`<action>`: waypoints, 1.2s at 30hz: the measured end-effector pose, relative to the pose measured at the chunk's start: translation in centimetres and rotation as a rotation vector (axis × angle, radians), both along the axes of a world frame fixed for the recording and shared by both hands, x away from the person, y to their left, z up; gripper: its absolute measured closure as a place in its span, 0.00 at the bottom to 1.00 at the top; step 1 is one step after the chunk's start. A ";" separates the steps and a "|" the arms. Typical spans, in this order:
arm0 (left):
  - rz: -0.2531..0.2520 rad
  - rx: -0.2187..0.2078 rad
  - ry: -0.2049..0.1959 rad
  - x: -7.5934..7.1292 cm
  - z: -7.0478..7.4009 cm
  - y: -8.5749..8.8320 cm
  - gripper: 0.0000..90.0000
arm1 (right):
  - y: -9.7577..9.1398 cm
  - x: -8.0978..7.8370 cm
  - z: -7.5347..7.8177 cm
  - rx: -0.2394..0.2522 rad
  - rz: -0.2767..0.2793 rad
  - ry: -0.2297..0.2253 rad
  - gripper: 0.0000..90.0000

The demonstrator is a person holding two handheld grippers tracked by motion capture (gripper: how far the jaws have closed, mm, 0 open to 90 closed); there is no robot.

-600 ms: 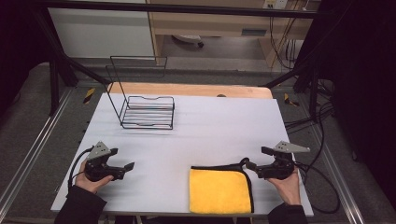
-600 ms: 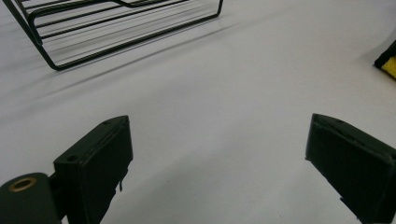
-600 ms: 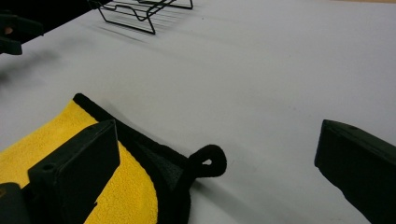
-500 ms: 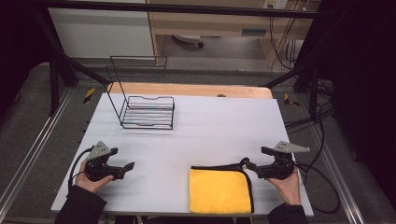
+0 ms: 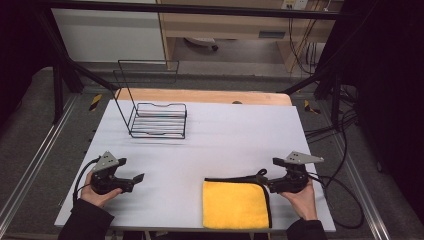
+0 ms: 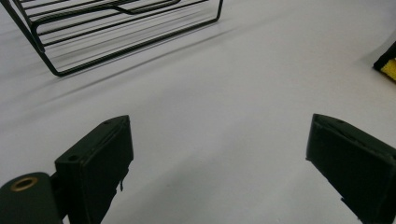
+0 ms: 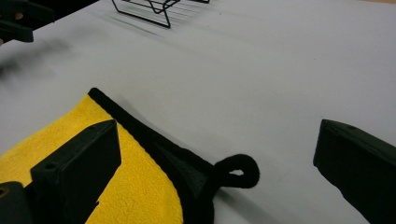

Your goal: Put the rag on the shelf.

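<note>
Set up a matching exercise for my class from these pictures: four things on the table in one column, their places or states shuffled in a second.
Things:
1. wire rack
2. yellow cloth
3. left gripper
4. cloth's black loop

Places or states:
A. flat at the near edge
B. open over bare table
C. far left, empty
D. at the cloth's corner, between the right gripper's jaws

Pairs: 1-C, 2-A, 3-B, 4-D

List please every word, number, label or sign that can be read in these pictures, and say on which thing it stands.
None can be read.
The yellow cloth, the wire rack and the white table bear no print that shows.
The left gripper and the right gripper show no readable marking.
The small plate under the far bench is too blurred to read.
</note>
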State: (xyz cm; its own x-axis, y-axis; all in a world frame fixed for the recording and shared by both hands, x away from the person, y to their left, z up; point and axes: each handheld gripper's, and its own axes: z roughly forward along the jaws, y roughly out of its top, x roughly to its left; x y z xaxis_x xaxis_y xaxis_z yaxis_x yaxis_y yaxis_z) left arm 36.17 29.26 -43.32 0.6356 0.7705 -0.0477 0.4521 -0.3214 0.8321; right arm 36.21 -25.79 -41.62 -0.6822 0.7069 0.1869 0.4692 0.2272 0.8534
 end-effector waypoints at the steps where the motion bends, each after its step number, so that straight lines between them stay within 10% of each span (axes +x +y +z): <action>1: 0.002 -0.002 0.001 0.0 0.0 0.0 0.08 | 0.0 0.0 0.0 0.000 0.000 0.000 0.02; 24: 0.013 -0.009 -0.006 0.0 0.1 0.1 0.10 | 9.0 1.0 0.0 -0.075 0.204 0.049 0.11; 36: 0.018 -0.008 -0.001 0.0 0.0 0.2 0.11 | 14.5 3.0 -1.7 -0.192 0.352 0.133 0.38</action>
State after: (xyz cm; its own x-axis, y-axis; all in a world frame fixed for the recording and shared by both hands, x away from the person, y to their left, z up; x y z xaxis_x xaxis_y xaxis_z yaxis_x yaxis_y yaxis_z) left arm 36.19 29.41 -43.29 0.6216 0.7815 -0.0530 0.4569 -0.3069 0.8349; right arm 39.17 -11.25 -43.34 -0.8670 0.4659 0.1767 0.4377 0.5425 0.7170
